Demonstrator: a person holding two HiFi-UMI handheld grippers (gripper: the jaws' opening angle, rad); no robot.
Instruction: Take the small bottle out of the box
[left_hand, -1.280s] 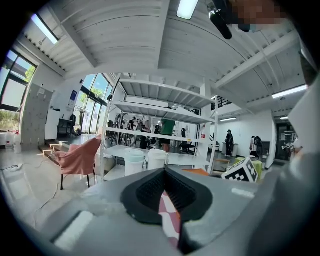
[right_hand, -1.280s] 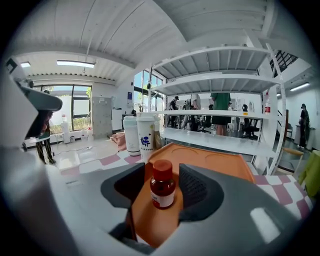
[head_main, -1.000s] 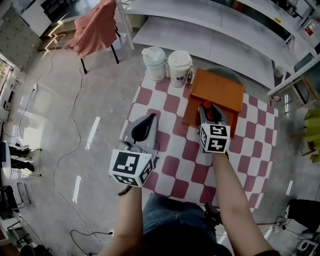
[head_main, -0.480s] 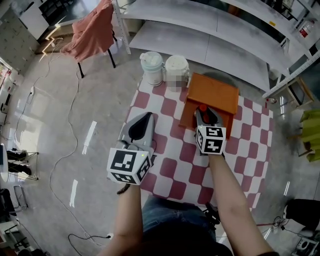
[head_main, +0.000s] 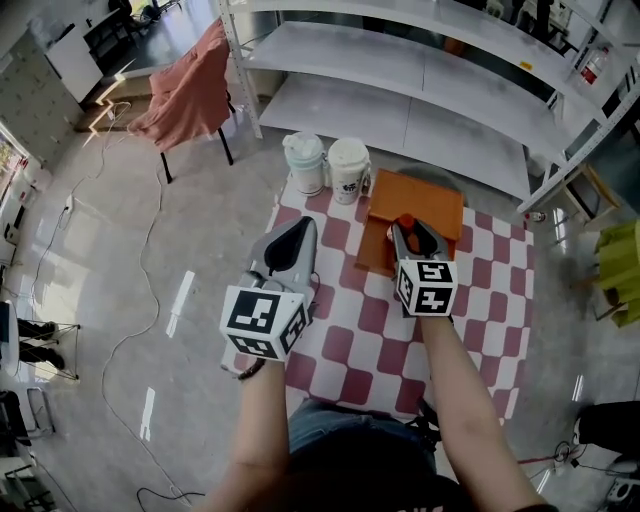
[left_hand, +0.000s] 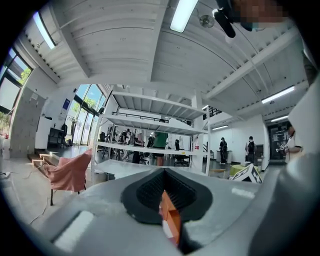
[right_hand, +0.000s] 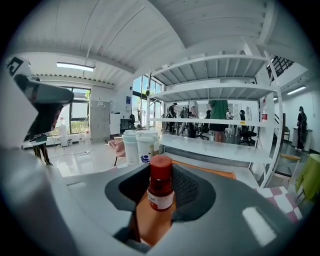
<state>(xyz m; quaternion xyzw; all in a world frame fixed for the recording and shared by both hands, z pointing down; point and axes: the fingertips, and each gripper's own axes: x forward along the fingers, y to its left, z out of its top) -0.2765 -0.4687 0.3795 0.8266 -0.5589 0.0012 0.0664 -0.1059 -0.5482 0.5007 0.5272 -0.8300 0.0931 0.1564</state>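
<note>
My right gripper (head_main: 407, 226) is shut on the small bottle (head_main: 406, 221), which has a red cap, a dark red body and a white label. In the right gripper view the bottle (right_hand: 161, 187) stands upright between the black pads, above the orange box (right_hand: 150, 222). The box (head_main: 422, 198) lies on the red-and-white checked table (head_main: 480, 300), just beyond the bottle. My left gripper (head_main: 300, 232) hovers over the table's left part, apart from the box. Its jaws (left_hand: 165, 200) are together, and only an orange sliver shows in the slit between them.
Two white lidded containers (head_main: 326, 163) stand at the table's far edge, left of the box. Behind the table runs a white shelving unit (head_main: 420, 70). A chair draped with pink cloth (head_main: 185, 65) and loose cables (head_main: 150, 250) are on the floor to the left.
Both grippers have risen toward the head camera. The bottle has gone up with the right gripper and now sits higher over the box.
</note>
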